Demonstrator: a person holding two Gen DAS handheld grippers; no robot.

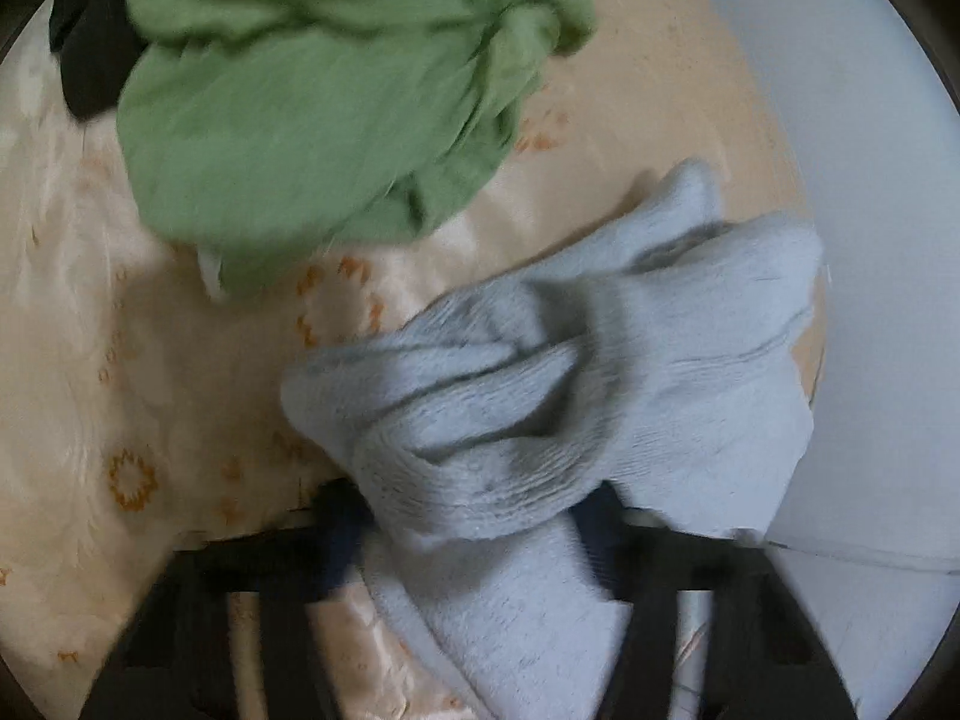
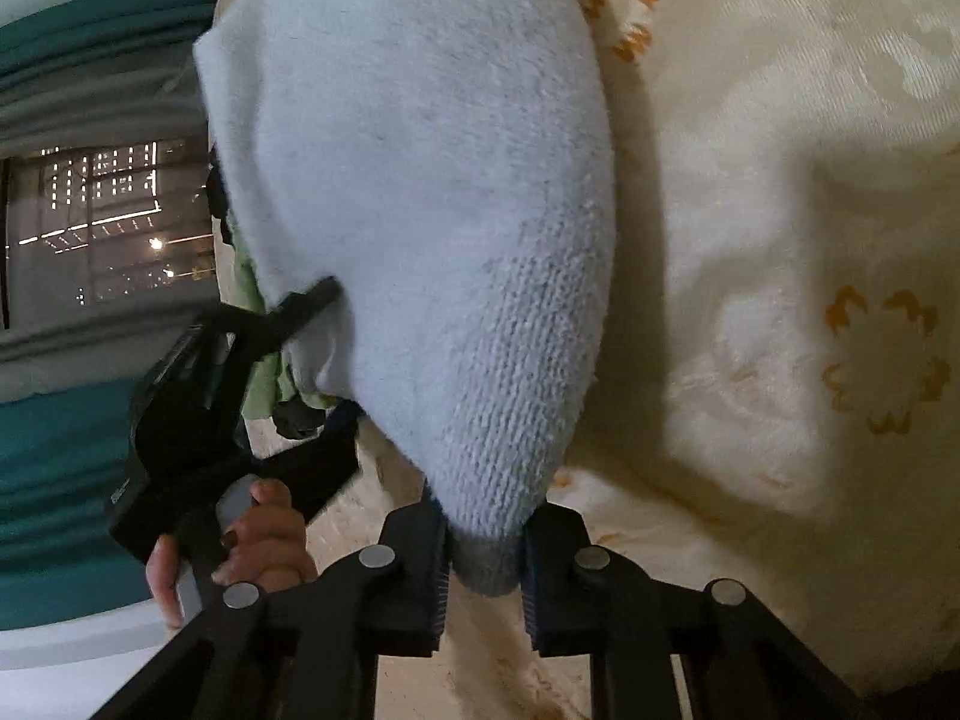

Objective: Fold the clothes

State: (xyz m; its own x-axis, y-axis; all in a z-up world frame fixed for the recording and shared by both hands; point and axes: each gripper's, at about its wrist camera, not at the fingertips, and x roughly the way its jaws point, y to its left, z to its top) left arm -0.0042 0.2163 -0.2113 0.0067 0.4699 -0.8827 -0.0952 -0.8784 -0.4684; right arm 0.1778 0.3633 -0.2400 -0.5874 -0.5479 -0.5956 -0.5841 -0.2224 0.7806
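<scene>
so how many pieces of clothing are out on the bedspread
3 that show: a pale blue sock pinched by both grippers, a crumpled green garment behind it, and a dark item half hidden beyond the green one. More may be hidden.

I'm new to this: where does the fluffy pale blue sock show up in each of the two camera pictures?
Left wrist view: the pale blue sock fills the lower middle, bunched, running down between the left claw's fingers.
Right wrist view: the sock fills the upper middle, its tip pinched in the right claw.
Shared landmark: the cream cloth with orange motifs beneath it.
</scene>
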